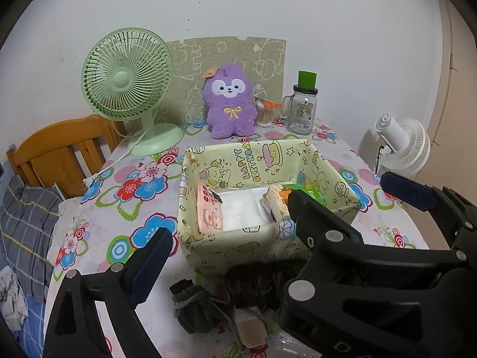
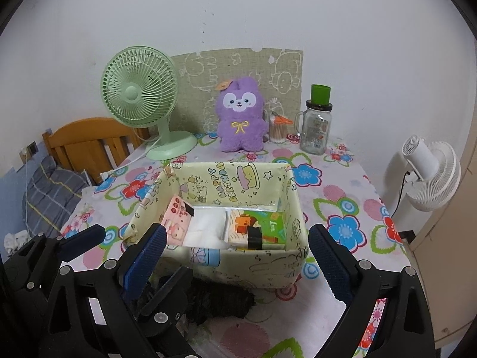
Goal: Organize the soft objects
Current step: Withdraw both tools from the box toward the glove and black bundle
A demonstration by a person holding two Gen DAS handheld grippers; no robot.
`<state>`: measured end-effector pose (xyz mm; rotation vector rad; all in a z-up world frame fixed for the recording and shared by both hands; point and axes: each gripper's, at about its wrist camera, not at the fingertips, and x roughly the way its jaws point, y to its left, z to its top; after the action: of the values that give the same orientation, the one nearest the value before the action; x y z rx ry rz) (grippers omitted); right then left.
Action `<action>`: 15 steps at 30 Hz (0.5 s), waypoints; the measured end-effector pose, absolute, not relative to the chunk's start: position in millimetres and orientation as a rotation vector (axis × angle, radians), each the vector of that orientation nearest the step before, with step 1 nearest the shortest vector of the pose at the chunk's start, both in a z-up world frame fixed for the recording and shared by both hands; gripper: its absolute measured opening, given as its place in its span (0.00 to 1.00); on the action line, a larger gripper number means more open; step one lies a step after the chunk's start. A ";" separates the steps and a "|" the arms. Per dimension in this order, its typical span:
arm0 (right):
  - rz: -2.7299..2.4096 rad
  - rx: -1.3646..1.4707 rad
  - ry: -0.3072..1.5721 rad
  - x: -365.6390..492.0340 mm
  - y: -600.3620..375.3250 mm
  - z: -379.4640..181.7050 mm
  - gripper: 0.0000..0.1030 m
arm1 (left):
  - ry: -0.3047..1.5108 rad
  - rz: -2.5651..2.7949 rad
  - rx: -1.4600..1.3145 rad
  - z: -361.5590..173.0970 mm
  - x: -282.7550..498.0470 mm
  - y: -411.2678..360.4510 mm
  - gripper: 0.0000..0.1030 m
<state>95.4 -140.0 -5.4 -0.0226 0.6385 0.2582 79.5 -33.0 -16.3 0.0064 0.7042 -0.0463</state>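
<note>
Both my left claw (image 1: 274, 232) and right claw (image 2: 238, 256) gape wide, holding nothing, before the birthday-print box (image 2: 238, 264) with tissue packs (image 2: 205, 228) inside.

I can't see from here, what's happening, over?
Left gripper and right gripper open, empty. Box holds three tissue packs. Dark soft items wait in front. Nothing blocking.
</note>
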 end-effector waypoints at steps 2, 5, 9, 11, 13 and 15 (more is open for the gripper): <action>0.258 -0.021 0.638 92.3 -140.1 -6.3 0.95 | 0.701 -0.049 0.005 -17.2 76.0 -32.8 0.95; 0.256 -0.020 0.639 87.7 -140.9 -8.2 0.95 | 0.697 -0.042 0.010 -19.1 71.0 -34.2 0.97; 0.253 -0.019 0.644 81.3 -142.4 -12.1 0.95 | 0.679 -0.030 0.025 -21.0 63.8 -36.1 0.99; 0.250 -0.018 0.644 78.0 -143.3 -13.9 0.95 | 0.681 -0.039 0.020 -22.5 61.0 -36.0 0.99; 0.250 -0.017 0.643 74.7 -144.5 -15.3 0.95 | 0.678 -0.044 0.018 -23.5 58.5 -36.3 0.99; 0.249 -0.016 0.640 71.6 -145.1 -16.5 0.95 | 0.676 -0.046 0.021 -25.0 55.5 -37.0 0.99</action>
<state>71.6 -145.1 -16.5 -0.0156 0.6404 0.2486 55.5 -37.0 -25.0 0.0205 0.6759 -0.0464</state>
